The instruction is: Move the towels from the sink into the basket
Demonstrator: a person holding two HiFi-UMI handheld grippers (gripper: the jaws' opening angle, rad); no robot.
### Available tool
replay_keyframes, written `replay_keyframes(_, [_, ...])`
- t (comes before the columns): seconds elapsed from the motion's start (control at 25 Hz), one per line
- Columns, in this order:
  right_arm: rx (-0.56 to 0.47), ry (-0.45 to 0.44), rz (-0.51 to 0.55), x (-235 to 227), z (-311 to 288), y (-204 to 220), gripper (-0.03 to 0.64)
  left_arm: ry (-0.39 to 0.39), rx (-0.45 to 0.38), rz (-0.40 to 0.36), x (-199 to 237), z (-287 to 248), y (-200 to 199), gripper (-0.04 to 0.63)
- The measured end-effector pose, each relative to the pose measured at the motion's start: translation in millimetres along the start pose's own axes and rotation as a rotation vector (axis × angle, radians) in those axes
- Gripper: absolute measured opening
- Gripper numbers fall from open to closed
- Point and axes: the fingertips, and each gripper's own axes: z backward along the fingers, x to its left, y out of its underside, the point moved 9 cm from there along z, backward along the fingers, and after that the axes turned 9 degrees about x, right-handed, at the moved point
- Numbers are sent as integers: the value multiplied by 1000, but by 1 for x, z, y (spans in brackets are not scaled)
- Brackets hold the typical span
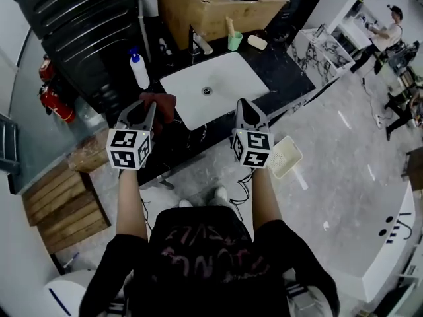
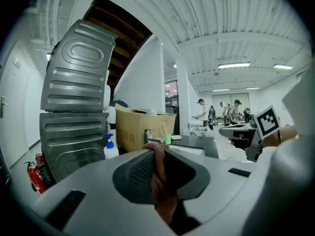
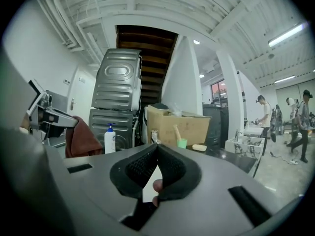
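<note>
My left gripper is shut on a reddish-brown towel, held just left of the white sink. In the left gripper view the towel is pinched between the pads and hangs down from my left gripper. My right gripper hovers at the sink's front right corner, shut with nothing in it. The right gripper view shows my right gripper with its tips touching, and the towel hanging at the left. The sink basin shows nothing inside. A white basket sits on the floor to the right of my right gripper.
On the dark counter behind the sink stand a faucet, a pump bottle, a green cup, a soap bar and a cardboard box. Stacked grey machines, fire extinguishers and a wooden pallet lie left. A person stands far right.
</note>
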Motion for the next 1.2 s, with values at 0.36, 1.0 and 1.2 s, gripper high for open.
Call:
replay_keyframes(0.36, [-7,192,-64,-64,45,18,15,186,-16,-88,-56,-51,-30,58])
replay_keyframes(1.0, [34,548,-226,-233,153,84,15,569,-11,-232,-263,-174,-80,58])
replay_keyframes(1.2, [35,610,-256,-296,173,94,15,657,-3,-280,-341,-211,-96,58])
